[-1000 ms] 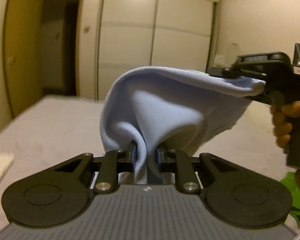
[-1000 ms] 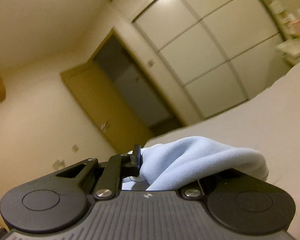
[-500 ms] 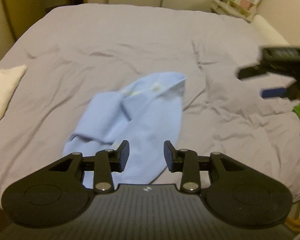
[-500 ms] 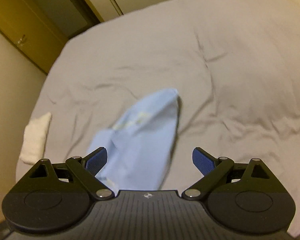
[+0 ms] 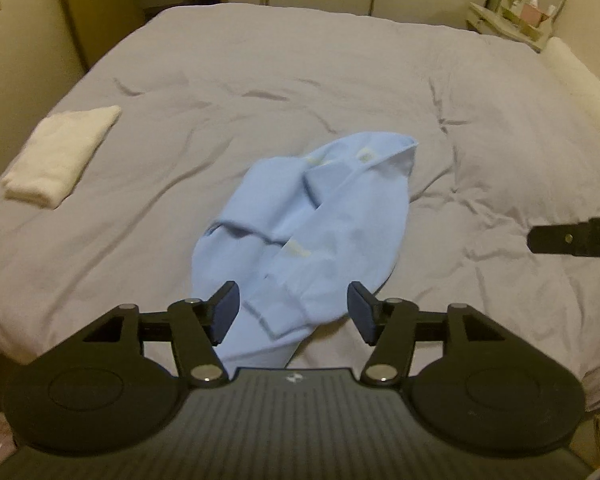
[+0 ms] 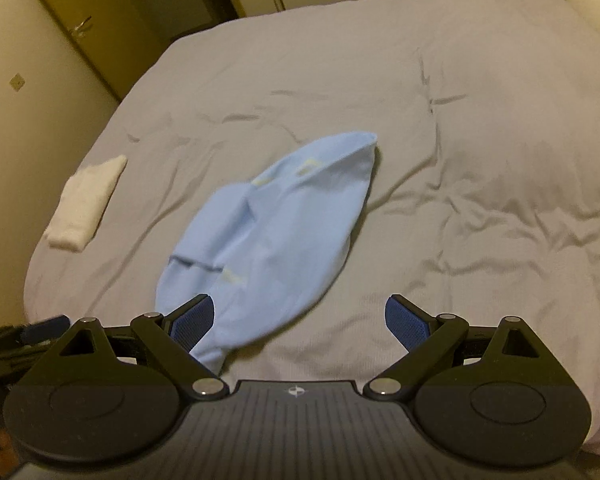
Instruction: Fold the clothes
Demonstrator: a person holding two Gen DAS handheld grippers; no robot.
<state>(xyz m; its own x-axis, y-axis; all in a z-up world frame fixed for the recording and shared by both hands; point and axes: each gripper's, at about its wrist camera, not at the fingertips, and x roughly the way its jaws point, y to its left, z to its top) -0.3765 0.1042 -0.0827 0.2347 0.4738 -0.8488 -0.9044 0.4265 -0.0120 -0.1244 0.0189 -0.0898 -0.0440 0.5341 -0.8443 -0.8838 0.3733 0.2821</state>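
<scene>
Crumpled light-blue cotton shirt (image 5: pixel 308 224) loose on grey bedsheet (image 5: pixel 340 80), just ahead of left gripper (image 5: pixel 293 307), jaws opening, gripping nothing. Right gripper (image 6: pixel 299 320) spread wide, empty, shirt ahead-left.

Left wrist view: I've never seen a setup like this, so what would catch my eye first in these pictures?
A crumpled light blue shirt lies in the middle of a wide grey bed, easily the brightest thing in view. Just over its near end, the left gripper has its jaws opening, nothing pinched between them. A folded white towel sits apart near the bed's left edge, and the right gripper hangs open over the sheet.
</scene>
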